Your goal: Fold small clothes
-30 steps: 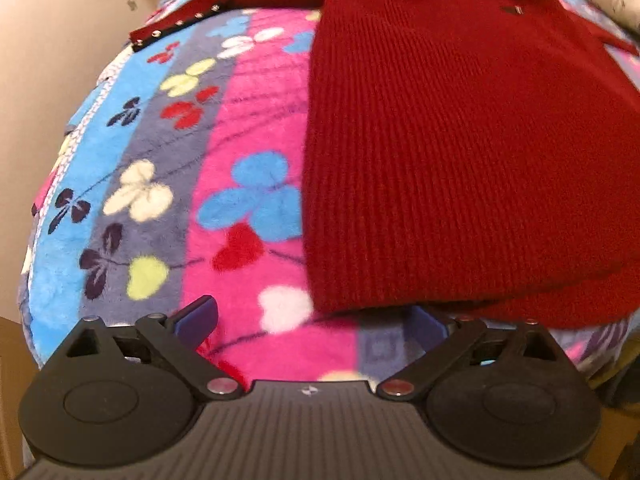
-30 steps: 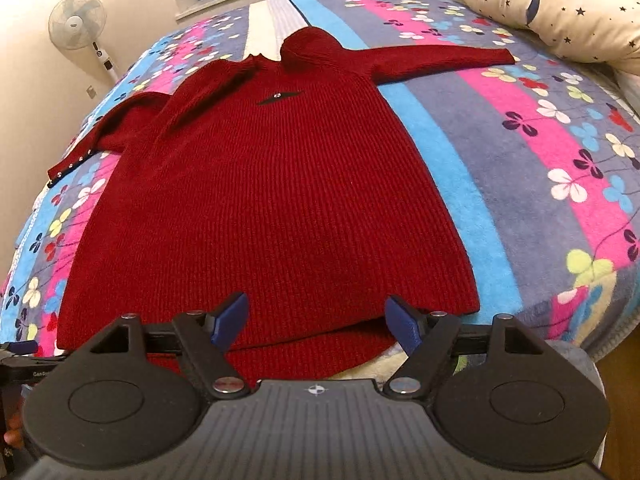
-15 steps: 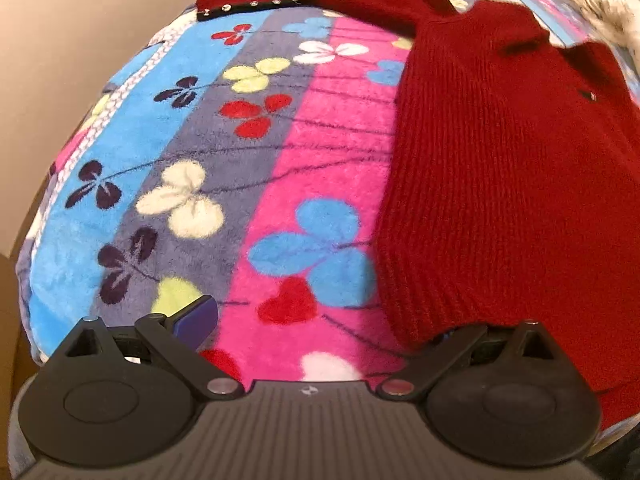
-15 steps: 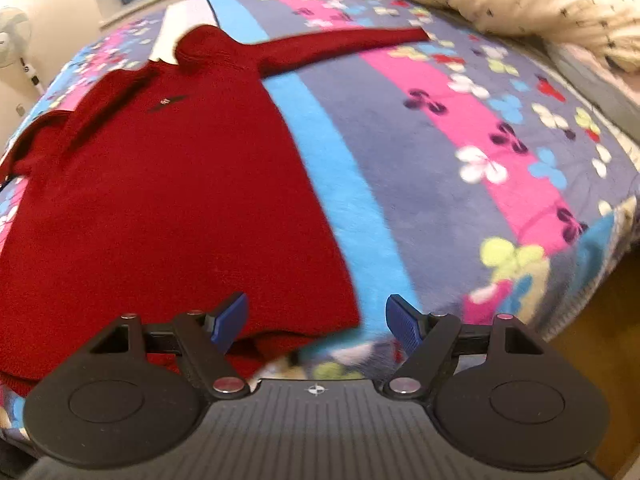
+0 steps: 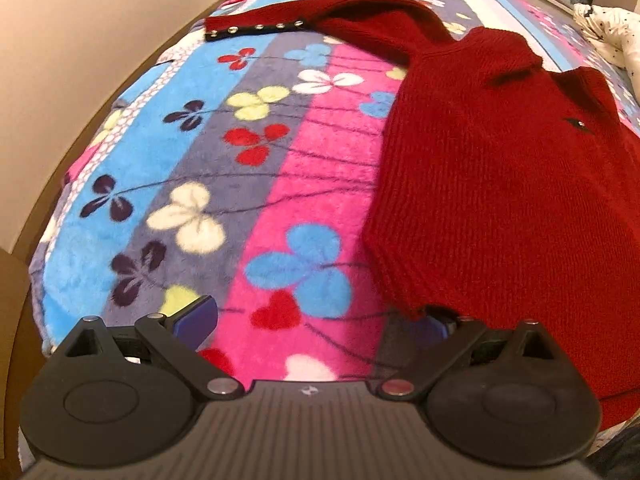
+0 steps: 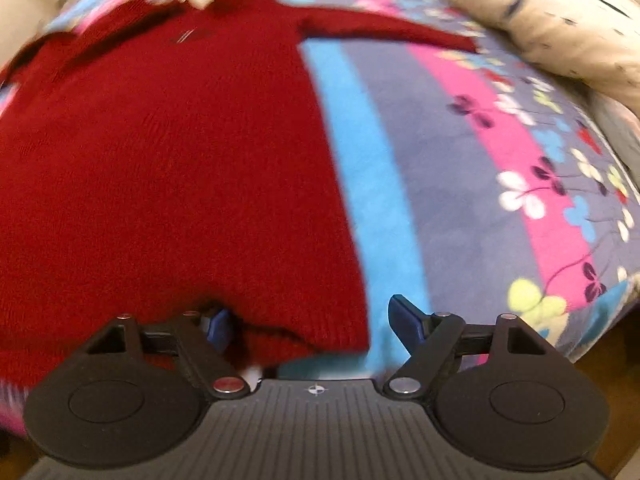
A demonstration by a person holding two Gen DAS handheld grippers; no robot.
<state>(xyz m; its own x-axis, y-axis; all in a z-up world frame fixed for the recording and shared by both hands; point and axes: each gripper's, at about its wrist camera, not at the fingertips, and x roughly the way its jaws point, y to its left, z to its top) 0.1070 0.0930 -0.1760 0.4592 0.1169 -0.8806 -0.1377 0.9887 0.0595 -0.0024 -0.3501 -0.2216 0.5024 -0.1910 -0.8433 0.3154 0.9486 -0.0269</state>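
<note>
A red knitted sweater (image 6: 172, 160) is lying flat on a bed covered with a striped blanket (image 5: 248, 184) that is showing flowers and hearts in blue, grey and pink. In the left wrist view the left gripper (image 5: 316, 320) is standing at the lower left corner of the sweater, with its jaws wide apart; its left blue finger (image 5: 196, 316) is lying over the blanket, while its right finger is partly hiding under the hem of the sweater. The left sleeve (image 5: 340, 20) of the garment is stretching away toward the far edge of the bed, and its cuff (image 5: 256, 30) is carrying a dark band with small metal studs. In the right wrist view, which is blurred, the right gripper (image 6: 312, 320) is standing at the lower right corner of the sweater, also with jaws wide apart, and the corner of the hem is lying between the two blue fingers, not pinched. The right sleeve (image 6: 384, 30) is reaching out toward a cream quilt (image 6: 540, 12) with small dark marks, which is lying at the far right of the bed.
</note>
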